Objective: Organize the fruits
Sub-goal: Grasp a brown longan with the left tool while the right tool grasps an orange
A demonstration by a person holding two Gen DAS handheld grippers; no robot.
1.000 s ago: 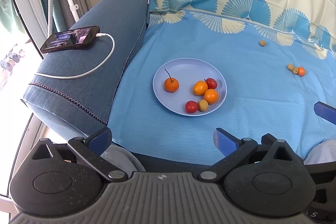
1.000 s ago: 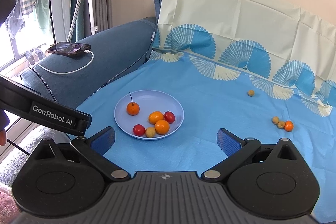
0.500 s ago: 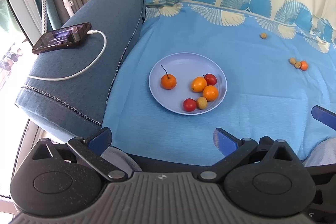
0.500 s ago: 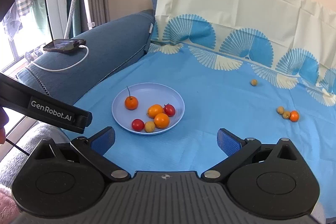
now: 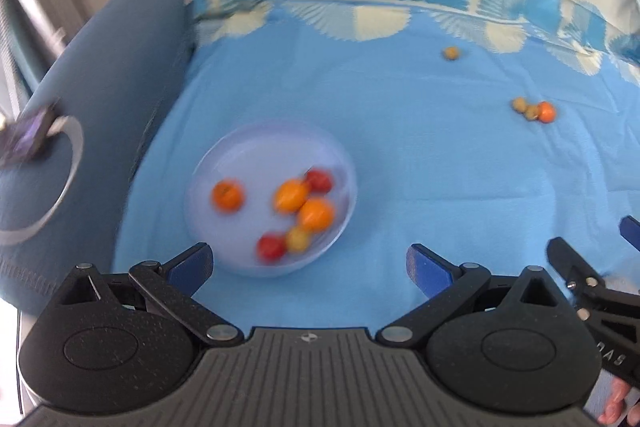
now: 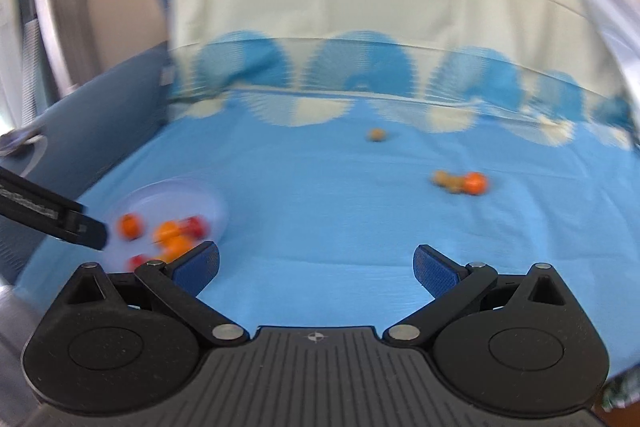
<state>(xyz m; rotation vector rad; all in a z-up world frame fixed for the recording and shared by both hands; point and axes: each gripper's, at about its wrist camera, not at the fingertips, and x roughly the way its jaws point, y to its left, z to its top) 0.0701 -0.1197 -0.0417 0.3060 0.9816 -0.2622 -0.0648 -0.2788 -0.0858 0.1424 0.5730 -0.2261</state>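
Step in hand: approach. Six fruits already sit on the plate [image 5: 276, 151]; four lie loose on the blue cloth [image 6: 320, 211]. I judge I am lining up my right gripper [image 6: 316, 265] on the loose ones.

My fingers: both pairs spread wide, nothing between them. Left gripper [image 5: 308, 261] hangs over the near edge of the cloth, just beside the plate's near rim.

Plate: near the cloth's left edge, beside the sofa arm [image 5: 100, 95].

Loose trio [image 6: 460, 182]: two dull yellow-brown fruits and one orange fruit [image 6: 476, 183], touching in a short row towards the far right of the cloth.

Lone fruit [image 6: 377, 135]: yellow-brown, close to the cloth's far edge, well apart from the trio.

Pointing and long axis: each fruit looks round, so no axis of its own; the blur is heavy, so I may be missing a stem. The trio's row runs roughly left to right, orange one at the right end.

Next move calls for: reaching forward and right, closing on one end of the row so the neighbours are not knocked away; a soft squeeze, then a carry back to the plate.
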